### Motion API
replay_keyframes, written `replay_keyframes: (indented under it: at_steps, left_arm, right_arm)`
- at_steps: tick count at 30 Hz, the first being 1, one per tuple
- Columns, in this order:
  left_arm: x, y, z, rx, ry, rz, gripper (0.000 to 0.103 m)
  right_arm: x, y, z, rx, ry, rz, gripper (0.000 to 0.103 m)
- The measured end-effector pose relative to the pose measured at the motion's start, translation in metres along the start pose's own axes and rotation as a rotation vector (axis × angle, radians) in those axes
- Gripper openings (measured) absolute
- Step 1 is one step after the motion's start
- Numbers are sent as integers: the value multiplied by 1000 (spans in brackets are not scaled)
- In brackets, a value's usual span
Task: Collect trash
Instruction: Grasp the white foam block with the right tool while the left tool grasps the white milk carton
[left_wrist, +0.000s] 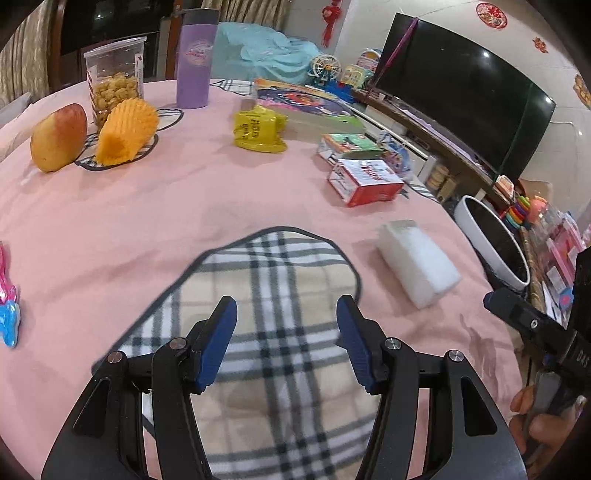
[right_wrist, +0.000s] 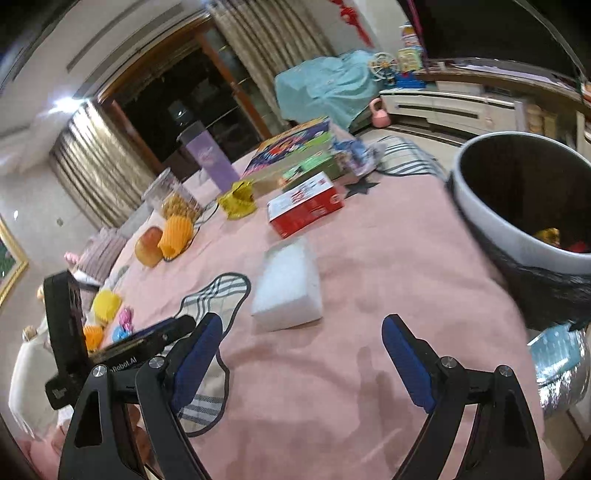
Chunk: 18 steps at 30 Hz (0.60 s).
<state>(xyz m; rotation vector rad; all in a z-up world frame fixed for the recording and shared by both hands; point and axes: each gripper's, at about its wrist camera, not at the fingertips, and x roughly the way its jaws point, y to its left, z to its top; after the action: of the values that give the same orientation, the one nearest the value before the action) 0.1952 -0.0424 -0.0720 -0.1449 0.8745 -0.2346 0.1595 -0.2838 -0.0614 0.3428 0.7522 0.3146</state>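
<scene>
A white foam block (left_wrist: 419, 262) lies on the pink tablecloth, ahead and right of my open, empty left gripper (left_wrist: 286, 314). It also shows in the right wrist view (right_wrist: 288, 286), just ahead and left of my open, empty right gripper (right_wrist: 301, 332). A crumpled yellow wrapper (left_wrist: 258, 127) (right_wrist: 238, 201) lies farther back. A red and white carton (left_wrist: 364, 181) (right_wrist: 304, 208) lies near the table's right side. A white bin with a black liner (right_wrist: 517, 206) (left_wrist: 495, 240) stands beside the table, with some trash inside.
A mango (left_wrist: 59, 136), orange foam fruit net (left_wrist: 127, 131), snack jar (left_wrist: 114, 79), purple tumbler (left_wrist: 195, 59) and game boxes (left_wrist: 306, 107) stand at the back. A plaid patch (left_wrist: 266, 314) is under my left gripper. Small toys (right_wrist: 110, 317) lie at the left.
</scene>
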Motion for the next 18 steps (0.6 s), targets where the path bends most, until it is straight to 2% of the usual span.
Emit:
replay_keyframes:
  at_steps: [9,11,12,13,17,18]
  left_arm:
    - [21,6,15,34,46,9,57]
    - [27,4,21,45,57,5,57]
    - [30,2,24,54,58,3,57]
    - [32,0,26,64,60,1,59]
    - [48,-17,41,124,62,-14,68]
    - [53,-21,45,140,67,-10,75]
  right_arm:
    - [40,18,11,-92,61,-16,87]
    - [49,22,13,-118,81,-17,78]
    - [53,22,13,-123,92,-16,60]
    - [57,20,13,-124,112,-15,50]
    - [51,7,14,-68,96,13,50]
    - [44,1,15,-44,71,8,50]
